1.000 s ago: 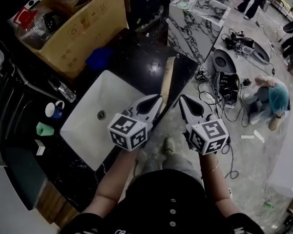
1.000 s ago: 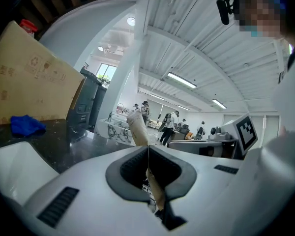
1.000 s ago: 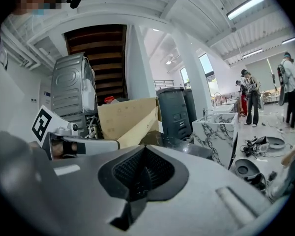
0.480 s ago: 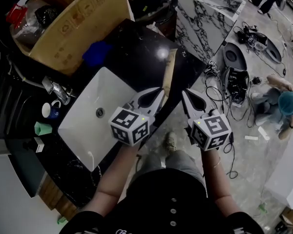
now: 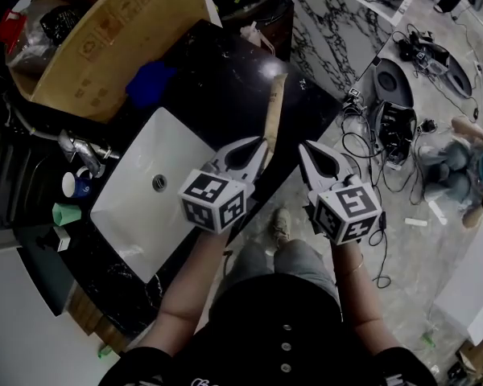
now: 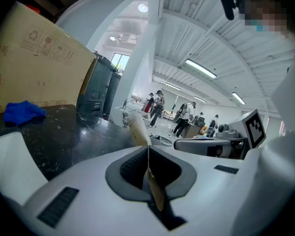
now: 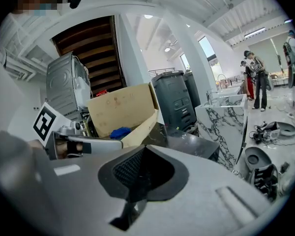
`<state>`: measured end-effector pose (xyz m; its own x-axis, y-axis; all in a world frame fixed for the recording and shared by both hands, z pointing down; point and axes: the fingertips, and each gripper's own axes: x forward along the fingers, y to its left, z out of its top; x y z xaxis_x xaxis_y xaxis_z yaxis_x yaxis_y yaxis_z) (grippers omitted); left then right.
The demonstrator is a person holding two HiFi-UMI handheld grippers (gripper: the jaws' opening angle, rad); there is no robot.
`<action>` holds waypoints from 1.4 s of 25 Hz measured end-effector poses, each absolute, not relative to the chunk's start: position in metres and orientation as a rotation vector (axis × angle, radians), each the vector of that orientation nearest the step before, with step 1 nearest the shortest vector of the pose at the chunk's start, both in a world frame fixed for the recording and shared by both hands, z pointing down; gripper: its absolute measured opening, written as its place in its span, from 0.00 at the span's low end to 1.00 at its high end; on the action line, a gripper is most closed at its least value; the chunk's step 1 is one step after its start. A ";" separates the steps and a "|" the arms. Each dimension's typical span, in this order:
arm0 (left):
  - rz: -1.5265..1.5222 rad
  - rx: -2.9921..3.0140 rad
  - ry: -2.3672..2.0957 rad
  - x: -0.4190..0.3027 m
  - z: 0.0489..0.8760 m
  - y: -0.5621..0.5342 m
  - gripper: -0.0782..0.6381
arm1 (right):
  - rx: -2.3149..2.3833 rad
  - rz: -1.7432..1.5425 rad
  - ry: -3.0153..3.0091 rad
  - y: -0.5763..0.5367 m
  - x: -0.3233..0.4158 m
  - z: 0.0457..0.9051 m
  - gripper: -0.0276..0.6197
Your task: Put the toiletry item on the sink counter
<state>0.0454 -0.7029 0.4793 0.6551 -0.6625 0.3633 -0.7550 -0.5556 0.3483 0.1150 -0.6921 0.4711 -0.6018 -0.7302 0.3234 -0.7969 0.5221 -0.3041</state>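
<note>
The toiletry item is a long tan tube (image 5: 272, 111) (image 6: 136, 126). Its flat crimped end is pinched in my left gripper (image 5: 260, 146) (image 6: 148, 150), which is shut on it. The tube points away from me over the black sink counter (image 5: 225, 95), near its right edge. I cannot tell whether its far end touches the counter. My right gripper (image 5: 306, 149) (image 7: 143, 150) hangs beside the left one, out past the counter's edge above the floor. It is shut with nothing in it.
A white basin (image 5: 137, 215) with a faucet (image 5: 76, 147) is set in the counter left of my grippers. A blue cloth (image 5: 149, 83) and a cardboard box (image 5: 113, 30) lie beyond. A blue mug (image 5: 72, 185) and green cup (image 5: 64, 214) stand far left. Cables (image 5: 386, 135) and a crouching person (image 5: 475, 175) are on the floor.
The view has drifted a little across the counter. Both grippers keep the same pose side by side, and the left one still holds the tube.
</note>
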 end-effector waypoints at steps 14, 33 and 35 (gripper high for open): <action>0.527 2.365 -1.126 0.050 0.519 -0.715 0.13 | 1.296 0.712 -2.595 -0.702 0.121 0.486 0.05; 0.392 2.483 -1.136 0.048 0.480 -0.691 0.13 | 1.315 0.639 -2.629 -0.671 0.117 0.462 0.05; 0.354 2.507 -1.133 0.046 0.467 -0.683 0.13 | 1.322 0.608 -2.637 -0.662 0.112 0.453 0.05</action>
<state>0.0458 -0.6826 0.4670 0.6459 -0.6680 0.3695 -0.7596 -0.6106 0.2240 0.1124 -0.6619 0.4529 -0.6081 -0.7392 0.2896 -0.7913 0.5352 -0.2956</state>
